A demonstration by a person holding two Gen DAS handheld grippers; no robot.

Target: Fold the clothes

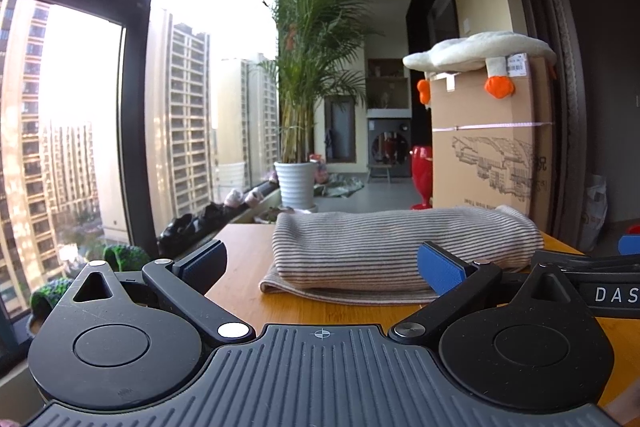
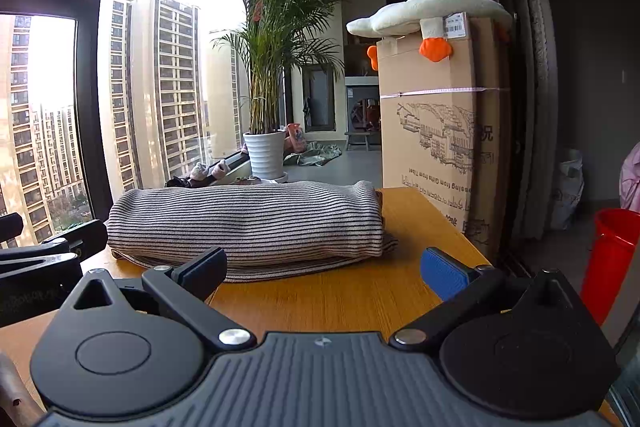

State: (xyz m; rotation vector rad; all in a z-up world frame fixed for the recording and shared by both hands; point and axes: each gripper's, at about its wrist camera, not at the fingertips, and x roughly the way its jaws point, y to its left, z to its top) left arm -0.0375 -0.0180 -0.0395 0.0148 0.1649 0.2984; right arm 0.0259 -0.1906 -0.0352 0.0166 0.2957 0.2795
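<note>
A striped grey-and-white garment (image 1: 400,247) lies folded in a thick bundle on the wooden table (image 1: 320,311); it also shows in the right wrist view (image 2: 248,227). My left gripper (image 1: 320,269) is open and empty, low over the table, just in front of the garment's near edge. My right gripper (image 2: 324,273) is open and empty, a short way in front of the garment's right half. Each gripper shows at the edge of the other's view: the right one (image 1: 592,279), the left one (image 2: 44,251).
A tall cardboard box (image 2: 436,123) with a plush goose (image 2: 424,13) on top stands beyond the table's far right corner. A red bucket (image 2: 612,259) sits on the floor to the right. A potted palm (image 2: 268,67) and a large window (image 2: 48,107) are behind and left. Laundry hangs overhead.
</note>
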